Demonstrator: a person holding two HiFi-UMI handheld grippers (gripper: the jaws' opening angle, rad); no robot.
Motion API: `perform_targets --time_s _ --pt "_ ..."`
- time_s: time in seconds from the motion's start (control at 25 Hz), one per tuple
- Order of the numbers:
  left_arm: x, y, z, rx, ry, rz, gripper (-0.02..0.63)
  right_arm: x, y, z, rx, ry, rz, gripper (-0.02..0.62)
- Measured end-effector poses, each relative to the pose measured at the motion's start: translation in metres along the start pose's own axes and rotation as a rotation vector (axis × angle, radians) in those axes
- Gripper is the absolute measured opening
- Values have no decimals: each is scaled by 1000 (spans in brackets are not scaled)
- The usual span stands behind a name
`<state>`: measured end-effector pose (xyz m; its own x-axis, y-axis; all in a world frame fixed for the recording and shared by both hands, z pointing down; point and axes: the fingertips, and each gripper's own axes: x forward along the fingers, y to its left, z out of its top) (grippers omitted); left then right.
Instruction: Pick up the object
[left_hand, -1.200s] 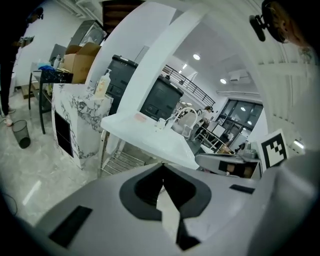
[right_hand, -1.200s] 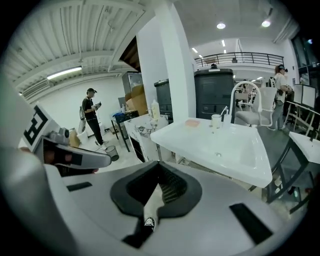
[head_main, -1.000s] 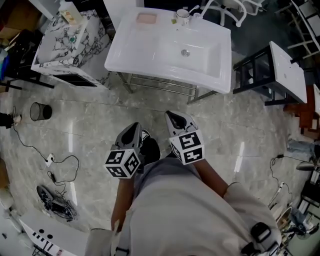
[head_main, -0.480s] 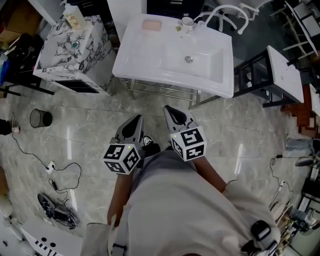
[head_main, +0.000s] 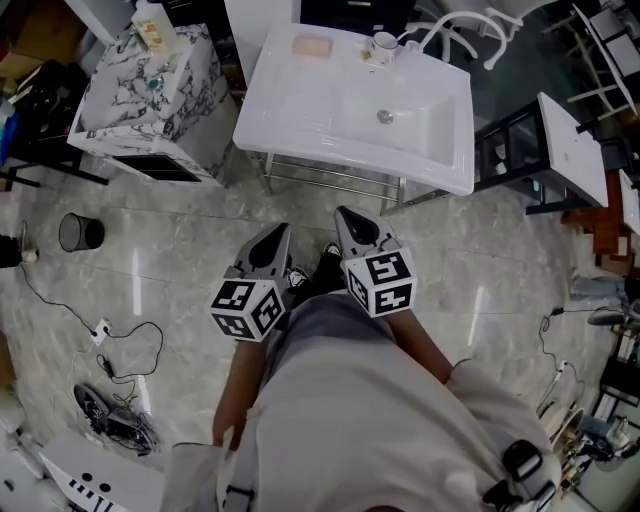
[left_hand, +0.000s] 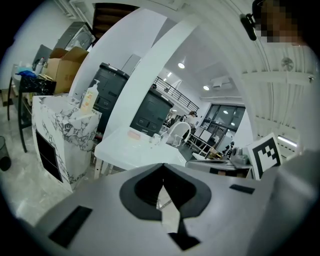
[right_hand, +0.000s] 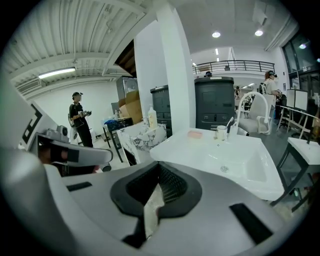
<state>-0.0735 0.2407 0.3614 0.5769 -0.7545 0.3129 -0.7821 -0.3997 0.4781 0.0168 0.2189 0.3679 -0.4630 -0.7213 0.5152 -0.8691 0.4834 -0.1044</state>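
Head view, left to right. A dark bin (head_main: 79, 231) stands on the marble floor (head_main: 180, 250), with a cable (head_main: 105, 330) lying nearer the person. Behind them is a marble-patterned cabinet (head_main: 150, 90) carrying a bottle (head_main: 154, 24).

At centre, a white sink (head_main: 300, 110) rests on a metal frame. A pink bar (head_main: 312, 46) and a cup (head_main: 384, 42) sit on its far rim, the bar to the left, and the drain (head_main: 385, 117) lies in the basin. Which of these is the object to pick up cannot be told; both are well apart from the grippers.

In front of the sink, the person holds the left gripper (head_main: 279, 238) and the right gripper (head_main: 349, 220) side by side over the floor, both pointing toward the sink. In each gripper view the jaws are pressed together with nothing between them.

At right stands a black-framed table (head_main: 572, 140) with a white top, and a white chair (head_main: 470, 25) is behind the sink. The right gripper view shows a second person (right_hand: 79, 120) standing far to the left.
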Motion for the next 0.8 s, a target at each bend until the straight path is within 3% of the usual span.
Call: perform_targets --time_s 0.36,0.8 --pt "13 10 6 4 -1 11 0 16 -10 9 2 -28 5 11" --pt "74 32 46 45 28 31 0 57 -70 44 59 -66 -60 11"
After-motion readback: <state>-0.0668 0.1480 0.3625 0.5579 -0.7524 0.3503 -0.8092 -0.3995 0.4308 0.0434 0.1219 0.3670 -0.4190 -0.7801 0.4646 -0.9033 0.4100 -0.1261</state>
